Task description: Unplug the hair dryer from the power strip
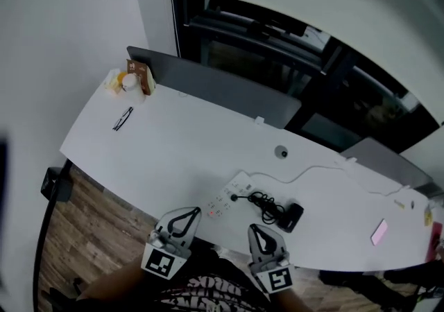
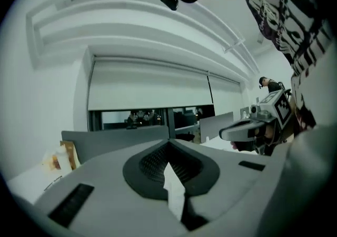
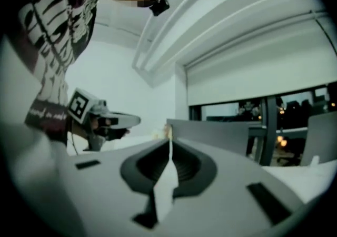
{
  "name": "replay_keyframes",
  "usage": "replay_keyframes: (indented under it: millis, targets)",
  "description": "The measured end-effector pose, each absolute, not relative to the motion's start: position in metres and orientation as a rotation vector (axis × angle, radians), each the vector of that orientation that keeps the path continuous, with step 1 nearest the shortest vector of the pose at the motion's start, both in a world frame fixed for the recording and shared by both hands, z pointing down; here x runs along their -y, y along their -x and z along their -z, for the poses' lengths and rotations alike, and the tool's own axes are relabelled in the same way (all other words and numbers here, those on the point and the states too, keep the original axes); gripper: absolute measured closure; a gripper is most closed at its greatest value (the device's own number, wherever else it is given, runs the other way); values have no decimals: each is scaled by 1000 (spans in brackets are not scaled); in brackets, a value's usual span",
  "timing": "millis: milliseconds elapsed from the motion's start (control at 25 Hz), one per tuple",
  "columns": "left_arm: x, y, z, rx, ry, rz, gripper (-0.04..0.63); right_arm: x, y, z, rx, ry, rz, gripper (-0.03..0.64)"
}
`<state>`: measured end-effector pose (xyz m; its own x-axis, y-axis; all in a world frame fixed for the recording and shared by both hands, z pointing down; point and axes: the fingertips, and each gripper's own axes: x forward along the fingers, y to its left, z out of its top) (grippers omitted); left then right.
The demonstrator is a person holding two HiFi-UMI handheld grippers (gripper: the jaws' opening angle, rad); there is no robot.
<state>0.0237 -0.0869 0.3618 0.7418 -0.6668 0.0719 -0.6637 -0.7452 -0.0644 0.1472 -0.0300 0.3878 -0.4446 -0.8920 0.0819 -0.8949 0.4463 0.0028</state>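
**A:** Where is the hair dryer?

**B:** It's lying on the white worktop, a black shape just right of the power strip. Its cord is bunched between the two. The plug seems to be seated in the strip, though it's too small for me to be sure. So I judge the unplugging not yet done.

**A:** And your jaws?

**B:** Both pairs are pressed together with nothing between them. My left gripper and right gripper sit side by side at the worktop's near edge, close to my body. They point level across the room, not down at the strip.

**A:** Why hold them there?

**B:** My guess is that it's a neutral pose. Closed and clear of the cord, neither one can snag it. Neither touches the strip or the dryer.

**A:** What does the next move call for?

**B:** I'd spread one pair and pinch the plug. The other could pin the strip, which looks light and would likely lift with the plug.
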Motion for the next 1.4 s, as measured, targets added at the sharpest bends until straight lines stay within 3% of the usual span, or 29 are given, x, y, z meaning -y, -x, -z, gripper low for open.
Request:
replay_keyframes:
  millis: [440, 720, 960, 1200, 1400]
  targets:
    - [56, -1, -321, -1001, 2992, -63, 568, 2, -117, -374, 2505, -1730, -132, 580]
    - [34, 13, -334, -992, 3022, -74, 568, -35, -89, -368, 2500, -1685, -82, 580]
    - [0, -16, -317, -715, 2912, 0, 568, -47, -102, -373, 2501, -1647, -170, 580]
    - [13, -46, -325, -1142, 2980, -53, 568, -61, -144, -360, 2609, -1602, -73, 580]
    - [0, -78, -332, -1241, 2987, -24, 568, -78, -182, -369, 2649, -1506, -77, 580]
